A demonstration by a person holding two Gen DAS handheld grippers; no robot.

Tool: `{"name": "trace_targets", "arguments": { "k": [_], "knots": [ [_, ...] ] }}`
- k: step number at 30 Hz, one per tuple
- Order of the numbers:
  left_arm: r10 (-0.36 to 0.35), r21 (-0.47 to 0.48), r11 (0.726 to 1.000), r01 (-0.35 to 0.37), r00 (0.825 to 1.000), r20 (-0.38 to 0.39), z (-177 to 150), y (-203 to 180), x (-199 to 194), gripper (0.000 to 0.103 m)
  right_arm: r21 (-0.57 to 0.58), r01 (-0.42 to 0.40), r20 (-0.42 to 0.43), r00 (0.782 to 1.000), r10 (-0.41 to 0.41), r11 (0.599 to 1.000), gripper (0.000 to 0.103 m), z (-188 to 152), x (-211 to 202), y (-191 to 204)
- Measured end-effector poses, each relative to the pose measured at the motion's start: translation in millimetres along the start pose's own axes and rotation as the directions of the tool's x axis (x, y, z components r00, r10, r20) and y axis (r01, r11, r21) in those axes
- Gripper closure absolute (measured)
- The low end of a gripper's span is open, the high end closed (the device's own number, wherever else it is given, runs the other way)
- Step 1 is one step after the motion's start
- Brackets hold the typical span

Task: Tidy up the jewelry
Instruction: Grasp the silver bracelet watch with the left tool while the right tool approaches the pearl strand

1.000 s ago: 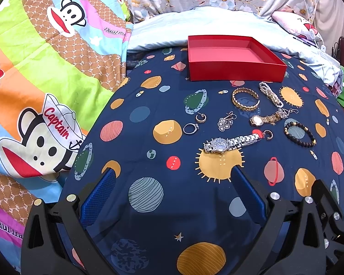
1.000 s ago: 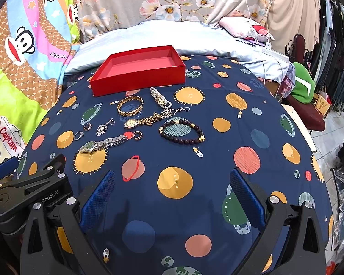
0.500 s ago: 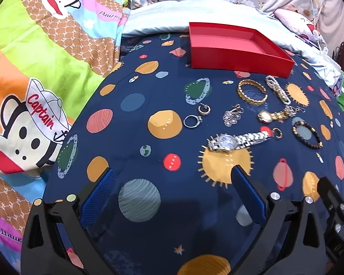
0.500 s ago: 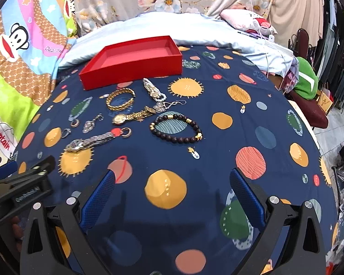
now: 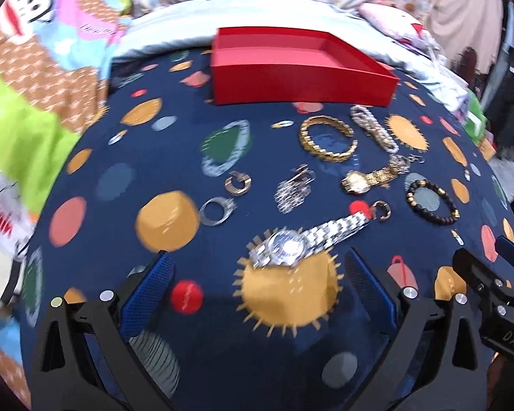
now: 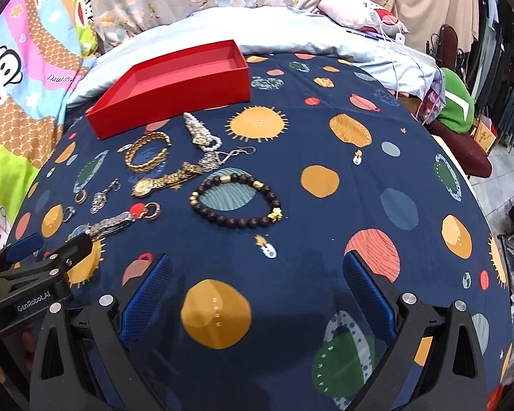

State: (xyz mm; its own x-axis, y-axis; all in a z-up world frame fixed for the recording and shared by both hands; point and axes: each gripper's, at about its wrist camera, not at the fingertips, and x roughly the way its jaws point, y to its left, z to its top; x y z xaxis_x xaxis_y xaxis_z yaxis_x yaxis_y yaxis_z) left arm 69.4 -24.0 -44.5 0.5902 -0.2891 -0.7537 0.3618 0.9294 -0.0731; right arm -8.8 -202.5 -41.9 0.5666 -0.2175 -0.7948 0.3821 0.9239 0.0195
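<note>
The left gripper (image 5: pixel 257 284) is held low over the planet-print bedspread (image 6: pixel 359 178), fingers spread wide, the silver watch (image 5: pixel 301 245) lying just ahead between them. The right gripper (image 6: pixel 255 289) is likewise held apart over bare cloth. The red tray (image 5: pixel 291 82) is seen empty. The watch's band is stretched diagonally toward the far right

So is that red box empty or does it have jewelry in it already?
Empty, as far as shows: the red box has a bare floor, though its near wall hides a strip.
</note>
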Motion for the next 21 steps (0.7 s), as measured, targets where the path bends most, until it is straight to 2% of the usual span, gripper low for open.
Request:
{"name": "trace_targets", "arguments": {
  "k": [2, 5, 8, 11, 14, 21],
  "knots": [
    [-0.039, 0.021, 0.999, 0.039, 0.999, -0.011, 1.4, -1.9, 5.7, 0.009, 0.012, 0.001, -0.006, 1.000, -0.001, 1.000, 0.005, 0.9, 2.1, -3.4],
    [-0.069, 0.044, 0.997, 0.071, 0.997, -0.046, 2.4, -1.9, 15.2, 0.021, 0.020, 0.002, -0.011, 1.000, -0.002, 1.000, 0.005, 1.6, 4.3, -5.7],
    [-0.075, 0.063, 0.995, 0.079, 0.995, -0.062, 1.3, -4.5, 18.1, 0.023, 0.022, 0.002, -0.015, 1.000, -0.002, 1.000, 0.005, 1.5, 6.6, -6.3],
    [-0.068, 0.099, 0.992, 0.074, 0.995, -0.068, -2.4, -11.6, 17.7, 0.029, 0.024, 0.002, -0.021, 1.000, -0.002, 1.000, 0.005, 1.4, 8.3, -6.9],
    [-0.037, 0.138, 0.989, 0.046, 0.997, -0.066, -8.6, -19.0, 13.9, 0.040, 0.023, 0.001, -0.022, 1.000, 0.000, 1.000, 0.005, 1.6, 8.7, -7.3],
    [-0.073, 0.107, 0.991, 0.081, 0.994, -0.079, -13.4, -13.4, 5.3, 0.073, 0.022, 0.002, -0.019, 1.000, -0.001, 1.000, 0.005, 0.9, 8.0, -7.6]
  ]
}}
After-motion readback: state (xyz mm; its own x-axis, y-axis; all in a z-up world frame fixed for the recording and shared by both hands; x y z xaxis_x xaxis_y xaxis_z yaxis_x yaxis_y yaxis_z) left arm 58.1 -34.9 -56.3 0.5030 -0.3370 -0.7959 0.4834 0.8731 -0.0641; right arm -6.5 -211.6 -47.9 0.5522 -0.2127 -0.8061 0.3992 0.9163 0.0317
